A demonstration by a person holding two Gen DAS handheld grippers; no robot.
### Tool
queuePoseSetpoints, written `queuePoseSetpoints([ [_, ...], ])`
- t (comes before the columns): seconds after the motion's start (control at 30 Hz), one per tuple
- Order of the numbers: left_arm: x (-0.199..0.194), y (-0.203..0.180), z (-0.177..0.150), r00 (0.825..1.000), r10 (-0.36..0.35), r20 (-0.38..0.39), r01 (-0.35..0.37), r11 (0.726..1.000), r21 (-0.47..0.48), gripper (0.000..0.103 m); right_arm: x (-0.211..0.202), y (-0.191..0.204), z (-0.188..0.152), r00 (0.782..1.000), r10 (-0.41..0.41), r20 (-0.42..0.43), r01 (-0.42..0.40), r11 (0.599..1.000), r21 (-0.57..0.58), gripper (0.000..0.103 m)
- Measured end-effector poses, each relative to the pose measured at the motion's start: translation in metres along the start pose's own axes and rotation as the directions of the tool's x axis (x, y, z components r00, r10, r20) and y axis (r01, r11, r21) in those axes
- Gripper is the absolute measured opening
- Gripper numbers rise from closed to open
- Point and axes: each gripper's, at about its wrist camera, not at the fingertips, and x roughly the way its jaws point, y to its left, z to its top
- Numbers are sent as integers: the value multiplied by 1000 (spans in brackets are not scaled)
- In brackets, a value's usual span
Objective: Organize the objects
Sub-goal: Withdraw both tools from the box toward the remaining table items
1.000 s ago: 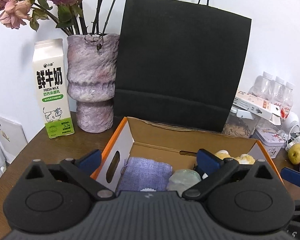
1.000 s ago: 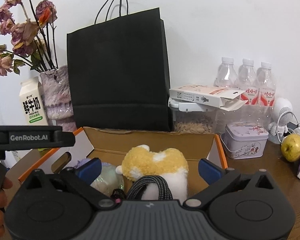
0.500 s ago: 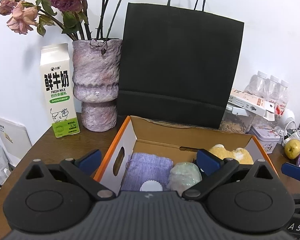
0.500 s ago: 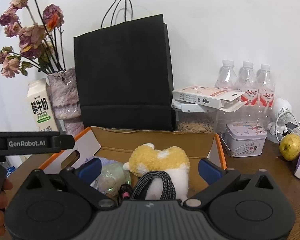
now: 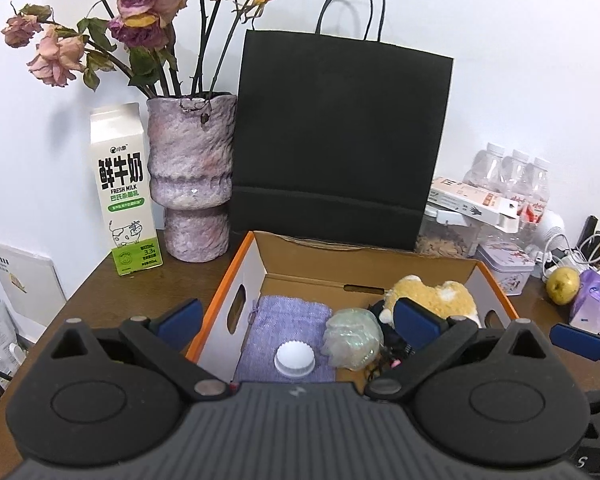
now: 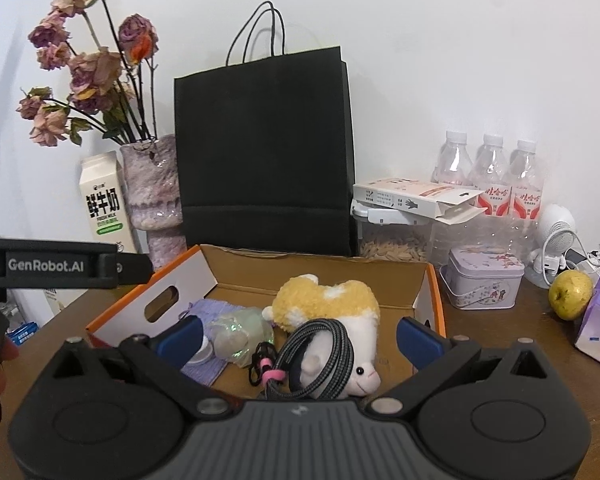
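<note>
An open cardboard box (image 5: 364,258) (image 6: 316,268) with orange edges sits on the brown table. Inside lie a purple cloth pouch (image 5: 286,320), a white cap (image 5: 295,358), a crumpled clear wrapper (image 5: 354,338) (image 6: 240,330), a yellow-and-white plush toy (image 5: 434,300) (image 6: 336,312) and a coiled braided cable (image 6: 320,354). My left gripper (image 5: 298,318) hangs open above the box's near left side, holding nothing. Over the near right side my right gripper (image 6: 298,336) is open too, with the cable and plush below its fingers.
Behind the box stand a black paper bag (image 5: 340,140), a purple vase (image 5: 190,176) of dried roses and a milk carton (image 5: 124,188). On the right are water bottles (image 6: 492,176), a seed container (image 6: 392,236), a tin (image 6: 484,280), a yellow-green fruit (image 6: 570,294) and cables.
Both grippers have risen and pulled back, so more of the box's inside shows; the white cap and the cable are now in full view. Both stayed open.
</note>
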Motion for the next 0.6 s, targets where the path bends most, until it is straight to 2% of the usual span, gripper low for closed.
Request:
queuePoseSetpoints([
  [0.6,-58,7,-24,1000,-19,3,19,1000,13,103,-65,7,-22,1000,3,30,-2,999,-36,103],
])
